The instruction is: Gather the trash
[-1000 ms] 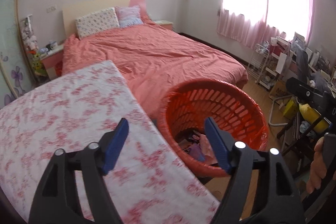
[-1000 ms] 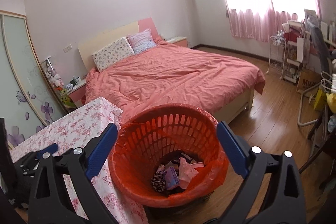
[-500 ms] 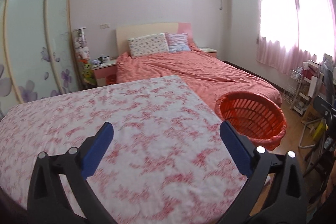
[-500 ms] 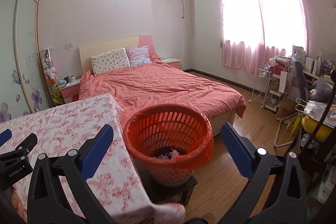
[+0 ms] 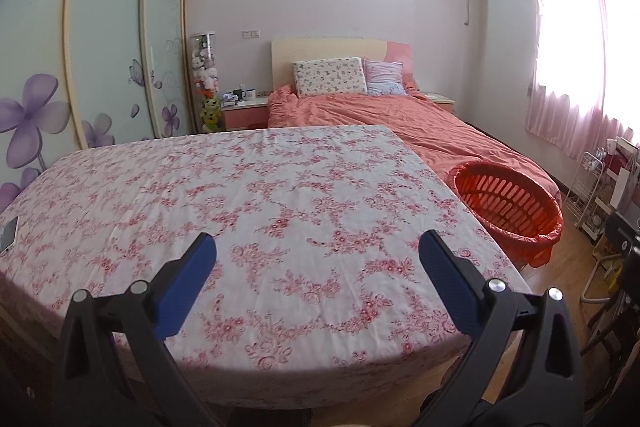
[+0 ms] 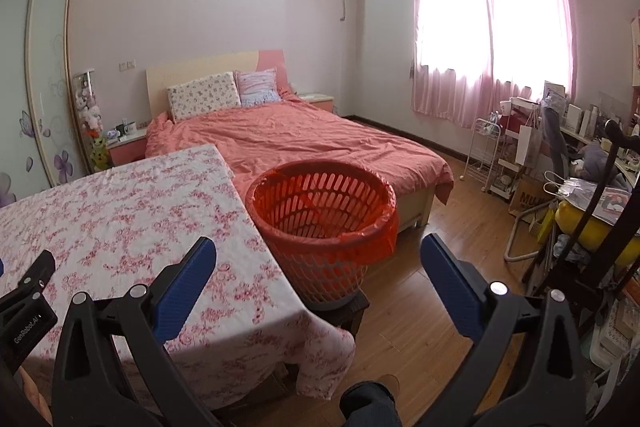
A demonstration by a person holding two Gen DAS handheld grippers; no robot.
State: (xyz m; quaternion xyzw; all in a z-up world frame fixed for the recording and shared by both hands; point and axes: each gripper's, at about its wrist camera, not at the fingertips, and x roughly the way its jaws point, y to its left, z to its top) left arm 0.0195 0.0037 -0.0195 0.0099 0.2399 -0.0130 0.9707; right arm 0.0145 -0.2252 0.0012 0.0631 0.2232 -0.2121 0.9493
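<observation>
Closest to the cameras, both grippers are spread wide with nothing between the blue pads. The left gripper hangs over the near part of the table, which is covered in a white cloth with pink flowers, and its 2 fingers frame bare cloth. A flat phone-like thing lies at the far left edge of that table, well apart from the fingers.

The right gripper is held off the table's right side, above the wood floor. Its left finger overlaps the cloth edge and its right finger is over the floor. A bit of the left gripper's black body pokes in at the lower left of the right wrist view.

The orange trash basket sits just past the right gripper, almost centred between its fingers, on a low dark stool right beside the table's right edge. It has an orange bag liner folded over the rim. From the left wrist it shows up off to the right, beyond the table corner. Can't see inside it from either view.

Behind that is the bed with a salmon cover and 2 pillows, then pink curtains on the window.
</observation>
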